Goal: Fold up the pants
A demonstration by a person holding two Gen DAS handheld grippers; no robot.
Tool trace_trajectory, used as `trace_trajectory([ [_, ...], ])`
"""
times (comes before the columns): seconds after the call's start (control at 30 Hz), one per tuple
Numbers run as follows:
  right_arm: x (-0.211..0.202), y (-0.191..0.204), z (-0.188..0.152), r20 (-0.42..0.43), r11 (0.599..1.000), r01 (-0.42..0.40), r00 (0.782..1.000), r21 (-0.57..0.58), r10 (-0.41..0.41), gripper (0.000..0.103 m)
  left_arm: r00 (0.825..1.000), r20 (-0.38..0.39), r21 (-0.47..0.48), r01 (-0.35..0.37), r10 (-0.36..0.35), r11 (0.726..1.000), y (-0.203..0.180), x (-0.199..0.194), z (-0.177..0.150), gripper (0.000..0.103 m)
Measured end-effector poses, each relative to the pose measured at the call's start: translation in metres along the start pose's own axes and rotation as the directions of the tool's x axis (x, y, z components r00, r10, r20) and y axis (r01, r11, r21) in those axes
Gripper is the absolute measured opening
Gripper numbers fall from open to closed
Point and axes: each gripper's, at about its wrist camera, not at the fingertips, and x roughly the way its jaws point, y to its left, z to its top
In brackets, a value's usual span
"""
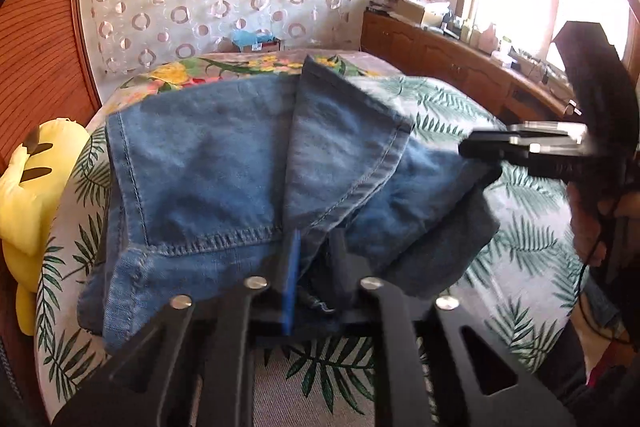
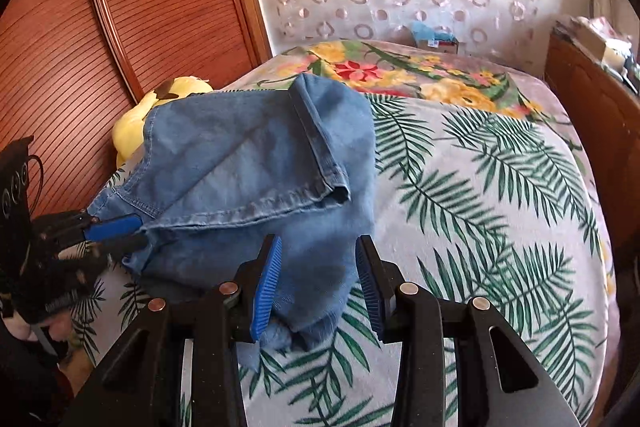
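Observation:
Blue denim pants [image 1: 200,167] lie bunched on the bed, one leg folded back over the rest with its hem [image 2: 320,147] showing. My left gripper [image 1: 316,267] is shut on the near edge of the denim, the cloth pinched between its blue pad and black finger. In the right wrist view the left gripper [image 2: 116,231] grips the pants' left edge. My right gripper [image 2: 318,287] stands open at the near right end of the pants [image 2: 240,155], denim lying loose between its blue pads [image 2: 266,283]. Seen from the left wrist, the right gripper [image 1: 480,147] reaches in from the right.
The bed carries a leaf-print cover [image 2: 480,187] and a floral blanket [image 2: 400,71] farther back. A yellow plush toy [image 1: 28,195] sits at the bed's left edge by a wooden wardrobe [image 2: 80,47]. A cluttered wooden sideboard [image 1: 440,47] runs along the right under a bright window.

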Motion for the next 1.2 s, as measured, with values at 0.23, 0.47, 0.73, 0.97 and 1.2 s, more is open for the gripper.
trace_trajectory([
  [0.23, -0.014, -0.001, -0.008, 0.025, 0.999, -0.013, 1.000, 0.030, 0.012, 0.040, 0.999, 0.026, 0.061, -0.024, 0.023, 0.998, -0.005, -0.013, 0.018, 0.004],
  [0.47, -0.016, -0.009, -0.014, 0.042, 1.000, -0.009, 0.999, 0.029, 0.008, 0.040, 0.992, 0.115, 0.027, -0.063, 0.060, 0.998, 0.010, -0.045, 0.041, 0.003],
  [0.73, -0.019, -0.012, -0.007, 0.060, 0.999, -0.036, 0.998, 0.033, 0.034, 0.040, 0.985, 0.110, -0.026, -0.128, 0.130, 0.991, 0.041, -0.058, 0.041, 0.003],
  [0.97, 0.009, 0.006, -0.011, 0.029, 0.998, -0.058, 0.998, 0.022, 0.057, 0.040, 0.990, 0.005, -0.040, -0.143, 0.143, 0.989, 0.052, -0.022, 0.009, 0.003],
  [1.2, 0.030, 0.014, -0.018, -0.006, 1.000, -0.015, 1.000, 0.018, 0.015, 0.040, 0.989, -0.003, -0.028, -0.150, 0.150, 0.988, 0.041, -0.023, 0.003, 0.003],
])
